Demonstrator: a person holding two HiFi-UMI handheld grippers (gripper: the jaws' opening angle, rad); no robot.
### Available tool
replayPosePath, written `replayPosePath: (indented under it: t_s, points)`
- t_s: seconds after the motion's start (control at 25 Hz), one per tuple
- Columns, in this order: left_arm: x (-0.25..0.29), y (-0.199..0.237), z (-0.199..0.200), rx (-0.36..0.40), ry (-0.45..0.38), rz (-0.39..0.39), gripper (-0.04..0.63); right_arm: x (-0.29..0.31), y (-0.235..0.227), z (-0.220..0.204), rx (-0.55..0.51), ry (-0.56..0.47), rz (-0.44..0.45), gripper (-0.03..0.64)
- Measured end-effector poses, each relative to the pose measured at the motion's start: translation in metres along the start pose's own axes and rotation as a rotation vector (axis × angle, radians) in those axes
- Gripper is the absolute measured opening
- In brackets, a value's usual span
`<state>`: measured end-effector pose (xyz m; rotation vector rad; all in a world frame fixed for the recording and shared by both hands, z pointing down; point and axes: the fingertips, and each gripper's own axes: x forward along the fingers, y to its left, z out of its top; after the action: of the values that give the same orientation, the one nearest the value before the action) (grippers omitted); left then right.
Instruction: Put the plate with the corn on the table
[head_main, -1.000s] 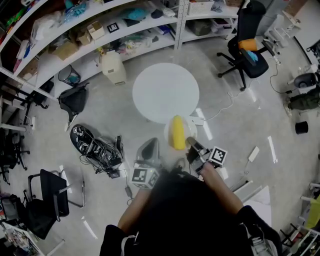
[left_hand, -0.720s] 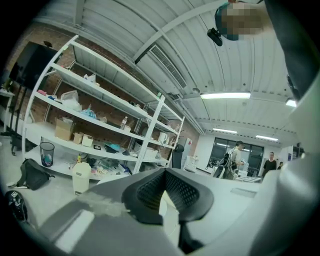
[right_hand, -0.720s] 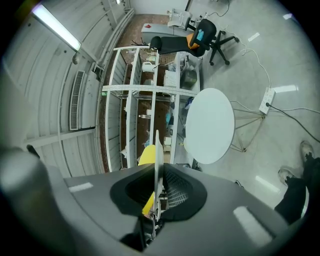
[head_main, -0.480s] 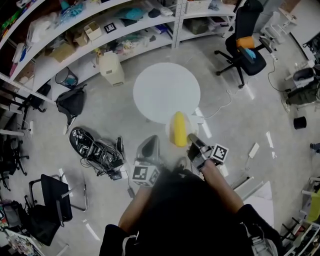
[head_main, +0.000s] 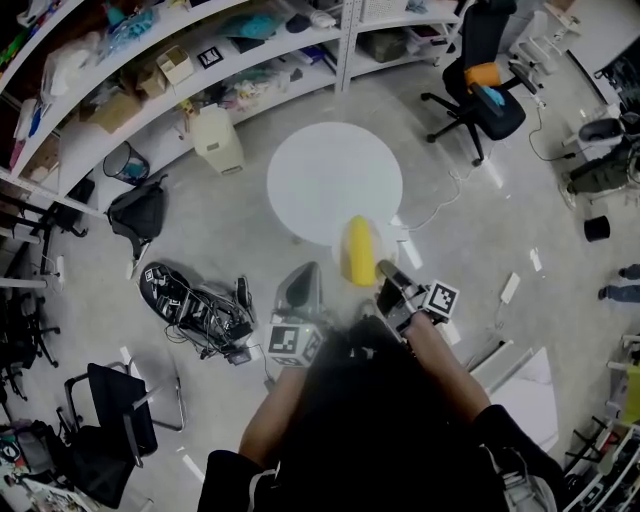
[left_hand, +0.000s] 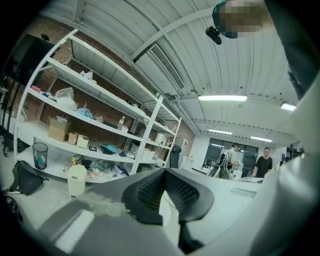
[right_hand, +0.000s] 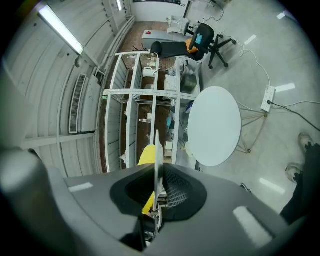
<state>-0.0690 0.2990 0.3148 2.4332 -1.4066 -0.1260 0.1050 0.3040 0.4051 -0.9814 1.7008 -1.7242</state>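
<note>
The largest free area is the grey floor (head_main: 200, 215) around the round white table (head_main: 333, 180), whose top is bare. The table's full rim is exposed on the left, far and right sides. Long white shelving (head_main: 180, 75) runs along the far side, with a clear aisle between it and the table. An office chair (head_main: 485, 90) stands well apart to the far right, and a tangle of gear and cables (head_main: 195, 300) lies on the floor to the near left. I hold the plate (right_hand: 156, 150) by its near edge in the right gripper (right_hand: 157, 172), whose jaws are closed narrow on the rim. In the right gripper view the plate appears edge-on. The corn (head_main: 358, 252) lies on the plate. In the head view the plate's far edge overlaps the table's near rim, and I cannot tell its height above the top. The left gripper (left_hand: 164, 172) has its tips together with nothing between them, and sits near my body, left of the plate.
</note>
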Motion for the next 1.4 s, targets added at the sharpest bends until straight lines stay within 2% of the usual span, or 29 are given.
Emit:
replayPosePath:
  t_s: [0.24,0.48,0.8,1.0,1.12,1.4]
  points:
    - [0.008,0.007,0.007,0.003,-0.015,0.008,0.003,0.009,-0.002,0.002,0.008,-0.002,-0.001,0.042]
    - [0.024,0.011,0.008,-0.025,-0.008,0.025,0.003,0.023,0.000,0.012,0.017,0.004,0.014,0.043]
    - [0.062,0.020,0.007,0.000,-0.003,0.033,0.003,0.048,-0.005,0.045,0.008,0.023,0.018,0.042]
    - [0.087,0.024,0.009,-0.031,0.010,0.065,0.003,0.066,-0.007,0.062,0.024,0.047,0.019,0.043]
    - [0.103,0.032,0.007,-0.006,0.006,0.066,0.003,0.079,-0.009,0.073,0.025,0.058,0.022,0.043]
    - [0.133,0.041,0.011,-0.014,0.013,0.078,0.003,0.101,-0.013,0.101,0.010,0.079,0.011,0.043]
